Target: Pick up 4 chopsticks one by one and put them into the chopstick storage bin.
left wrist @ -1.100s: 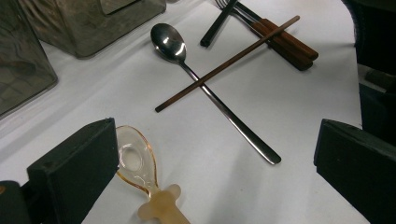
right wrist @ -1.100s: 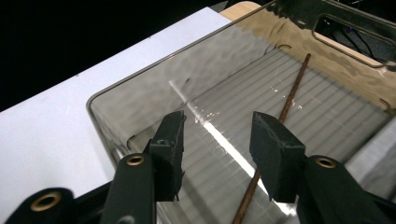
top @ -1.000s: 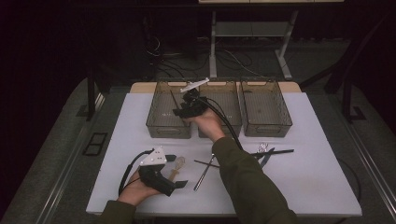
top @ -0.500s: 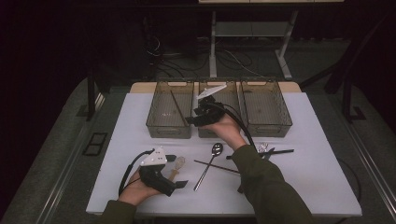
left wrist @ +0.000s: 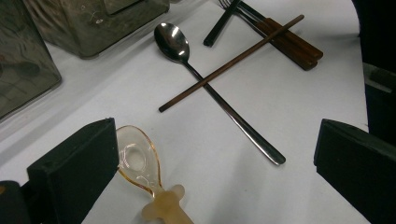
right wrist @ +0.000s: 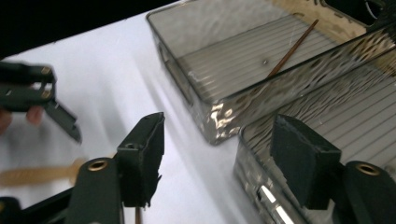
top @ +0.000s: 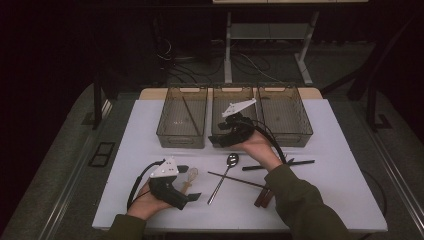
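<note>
step: sorting cutlery into bins, between picks | right hand-held gripper (top: 218, 140): jaws just opening, spread, nothing between, by middle bin (top: 220, 100) | left hand-held gripper (top: 192, 197): spread over clear spoon (left wrist: 137, 161) (untouched) on bench (top: 325, 150) | next: likely close on a utensil, perhaps metal spoon (top: 227, 170)

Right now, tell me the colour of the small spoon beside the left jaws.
Clear amber small spoon, best in the left gripper view.

Lab; white table (top: 150, 150), trailing cables (top: 250, 62)
</note>
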The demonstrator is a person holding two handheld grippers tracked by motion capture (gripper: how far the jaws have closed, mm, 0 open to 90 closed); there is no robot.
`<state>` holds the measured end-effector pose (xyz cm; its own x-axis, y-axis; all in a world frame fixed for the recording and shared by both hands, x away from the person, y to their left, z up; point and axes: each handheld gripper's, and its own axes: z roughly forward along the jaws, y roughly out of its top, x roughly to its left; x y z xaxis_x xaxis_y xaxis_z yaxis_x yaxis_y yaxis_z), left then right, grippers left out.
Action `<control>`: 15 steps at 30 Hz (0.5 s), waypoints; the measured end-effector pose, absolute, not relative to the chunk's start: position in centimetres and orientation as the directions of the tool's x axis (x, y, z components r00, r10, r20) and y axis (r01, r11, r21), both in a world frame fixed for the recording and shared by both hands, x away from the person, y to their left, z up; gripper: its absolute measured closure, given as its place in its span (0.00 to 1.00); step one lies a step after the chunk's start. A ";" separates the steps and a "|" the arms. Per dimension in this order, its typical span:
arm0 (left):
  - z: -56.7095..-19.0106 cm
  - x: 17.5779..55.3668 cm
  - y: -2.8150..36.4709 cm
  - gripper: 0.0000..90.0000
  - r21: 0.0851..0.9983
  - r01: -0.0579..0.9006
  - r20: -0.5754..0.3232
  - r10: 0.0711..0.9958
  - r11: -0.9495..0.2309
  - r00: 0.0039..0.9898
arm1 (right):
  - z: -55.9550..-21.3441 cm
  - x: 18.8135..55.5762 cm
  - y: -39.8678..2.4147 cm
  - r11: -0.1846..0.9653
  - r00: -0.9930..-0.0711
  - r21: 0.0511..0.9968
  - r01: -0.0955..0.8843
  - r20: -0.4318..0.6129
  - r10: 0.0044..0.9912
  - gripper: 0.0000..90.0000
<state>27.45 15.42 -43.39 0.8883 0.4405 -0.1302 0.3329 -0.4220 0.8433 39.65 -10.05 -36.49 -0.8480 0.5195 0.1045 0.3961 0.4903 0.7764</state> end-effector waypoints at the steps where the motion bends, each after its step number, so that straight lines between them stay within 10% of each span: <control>1: -43.4 27.4 15.4 0.00 0.843 0.333 -0.130 0.441 -0.422 0.888 | -36.6 39.4 -10.2 0.496 -0.850 0.777 0.388 0.094 0.518 0.39; 15: -43.4 27.5 15.4 0.00 0.846 0.340 -0.139 0.446 -0.411 0.884 | -37.6 36.5 -13.6 0.532 -0.871 0.764 0.364 0.077 0.485 0.35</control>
<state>27.49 15.42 -43.40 0.8844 0.4456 -0.1389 0.3400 -0.4111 0.8458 36.48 -13.56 -37.64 -0.8712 0.4849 0.0771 0.3640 0.5325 0.7642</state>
